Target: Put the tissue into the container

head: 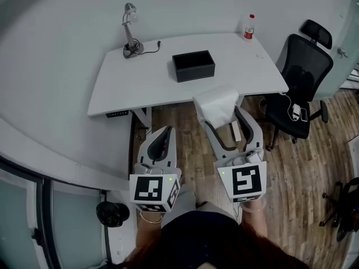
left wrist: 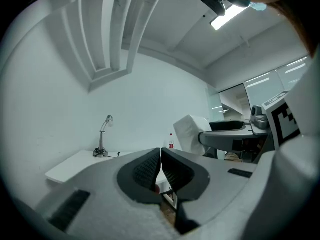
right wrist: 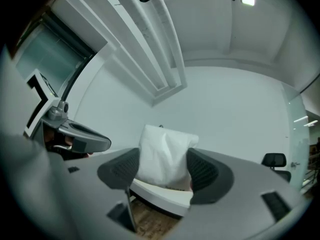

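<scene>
Head view: the right gripper (head: 220, 116) is holding the white tissue (head: 216, 101) in the air just short of the table's (head: 123, 91) near edge, toward its right half. The black container (head: 193, 66) is sitting open-topped near the table's middle, well apart from the tissue. The left gripper (head: 166, 132) is hanging beside the right one with nothing in it.

Left gripper view: its jaws are meeting pad to pad, holding nothing, and the tissue (left wrist: 189, 131) is showing off to the right.

Right gripper view: the jaws are standing wide, pressing both flanks of the tissue (right wrist: 165, 151), which is bulging and creasing between the pads. It is probably a soft wrapped pack, though the wrapping is hard to make out. It is looking light, squashy and hard to damage; gripping across its middle is suiting it, since a corner would likely fold away.
</scene>
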Tool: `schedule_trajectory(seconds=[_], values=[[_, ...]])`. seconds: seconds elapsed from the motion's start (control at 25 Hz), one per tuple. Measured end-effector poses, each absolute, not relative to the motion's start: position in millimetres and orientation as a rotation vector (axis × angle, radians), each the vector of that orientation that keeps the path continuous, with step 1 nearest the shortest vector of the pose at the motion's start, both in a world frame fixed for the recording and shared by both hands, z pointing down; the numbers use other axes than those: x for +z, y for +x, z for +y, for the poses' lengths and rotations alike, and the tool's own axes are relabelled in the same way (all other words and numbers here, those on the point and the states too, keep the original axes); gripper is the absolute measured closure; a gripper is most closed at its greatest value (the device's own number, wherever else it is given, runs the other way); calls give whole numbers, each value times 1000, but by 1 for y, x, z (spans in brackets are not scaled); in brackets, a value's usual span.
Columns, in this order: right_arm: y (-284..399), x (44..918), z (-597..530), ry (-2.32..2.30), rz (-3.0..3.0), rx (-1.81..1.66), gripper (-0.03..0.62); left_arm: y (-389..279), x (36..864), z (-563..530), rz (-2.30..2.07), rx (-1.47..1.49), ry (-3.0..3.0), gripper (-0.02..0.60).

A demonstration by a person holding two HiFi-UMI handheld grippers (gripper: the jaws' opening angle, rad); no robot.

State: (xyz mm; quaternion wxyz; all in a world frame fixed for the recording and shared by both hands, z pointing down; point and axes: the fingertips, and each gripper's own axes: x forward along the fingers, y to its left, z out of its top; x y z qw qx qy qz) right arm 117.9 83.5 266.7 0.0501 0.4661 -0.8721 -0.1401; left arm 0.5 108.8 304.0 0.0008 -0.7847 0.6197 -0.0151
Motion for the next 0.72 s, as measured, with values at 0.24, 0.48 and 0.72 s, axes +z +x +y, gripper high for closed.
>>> schedule_trajectory(seconds=[0.24,0.48,0.72], values=[[95,269,66,1415,-2642,-435,276,-21,304,88,1936,-40,-2471,554],[77,271,43,1419,-2614,-443,278,-39,306,61,1915,-30,-2490,554],[62,269,20,1443,-2599,-457,278,-52,308,35,1889,-19,-2519,554]])
